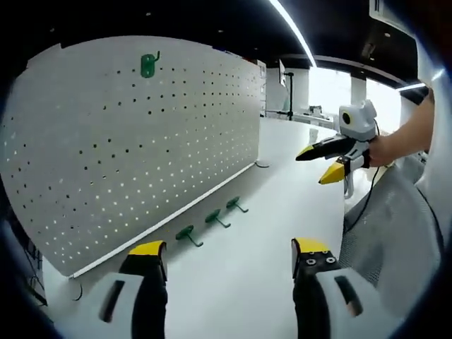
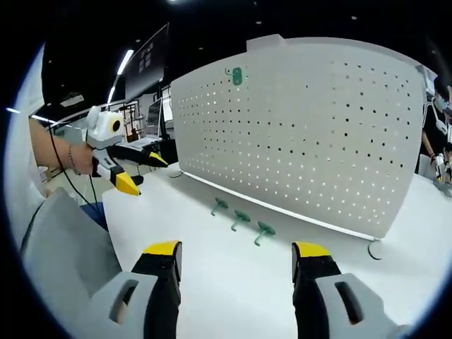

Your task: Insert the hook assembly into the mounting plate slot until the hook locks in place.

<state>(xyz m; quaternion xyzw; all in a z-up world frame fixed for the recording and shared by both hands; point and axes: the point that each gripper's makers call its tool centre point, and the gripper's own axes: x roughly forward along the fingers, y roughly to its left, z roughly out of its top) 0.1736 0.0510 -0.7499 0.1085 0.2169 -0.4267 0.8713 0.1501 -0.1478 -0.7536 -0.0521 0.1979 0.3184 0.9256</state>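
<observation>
While both grippers, left [image 1: 229, 258] and right [image 2: 236, 258], are hovering with jaws apart and empty, three green hooks [image 1: 210, 224] are lying at the pegboard's [image 1: 106, 155] foot, a fourth hook [image 1: 148, 65] hanging near its top.

both views near, facing pegboard [image 1: 134, 148] obliquely

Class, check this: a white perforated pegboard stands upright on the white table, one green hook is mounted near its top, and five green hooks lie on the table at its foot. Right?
Not quite. Three loose green hooks lie at the foot of the white perforated pegboard, not five, as the right gripper view shows. One mounted green hook and the white table are as stated.
</observation>
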